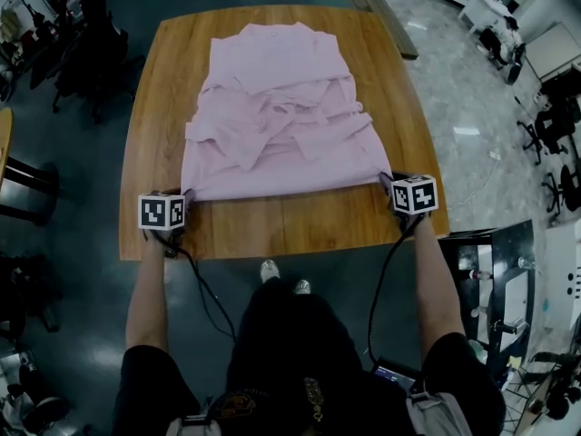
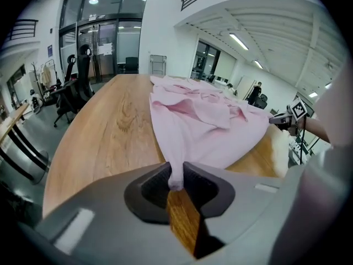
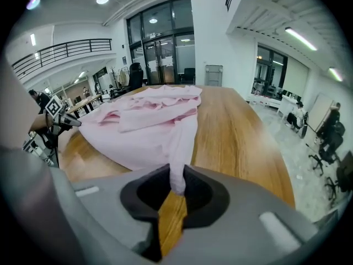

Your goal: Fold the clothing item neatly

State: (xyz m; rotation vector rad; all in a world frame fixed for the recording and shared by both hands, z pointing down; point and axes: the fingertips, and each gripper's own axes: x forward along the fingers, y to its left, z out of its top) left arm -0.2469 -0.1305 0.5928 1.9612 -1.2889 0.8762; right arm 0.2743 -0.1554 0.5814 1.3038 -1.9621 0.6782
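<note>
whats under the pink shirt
The shirt lies on the wooden table, bare wood showing round it. The left gripper and right gripper pinch its near corners. Anything beneath the bunched folds is covered.

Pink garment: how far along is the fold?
Partway. Sleeves look folded inward on the pink garment, spread on the table. Left gripper and right gripper each pinch a near corner. Left to do: likely folding that edge toward the far end, then smoothing.
</note>
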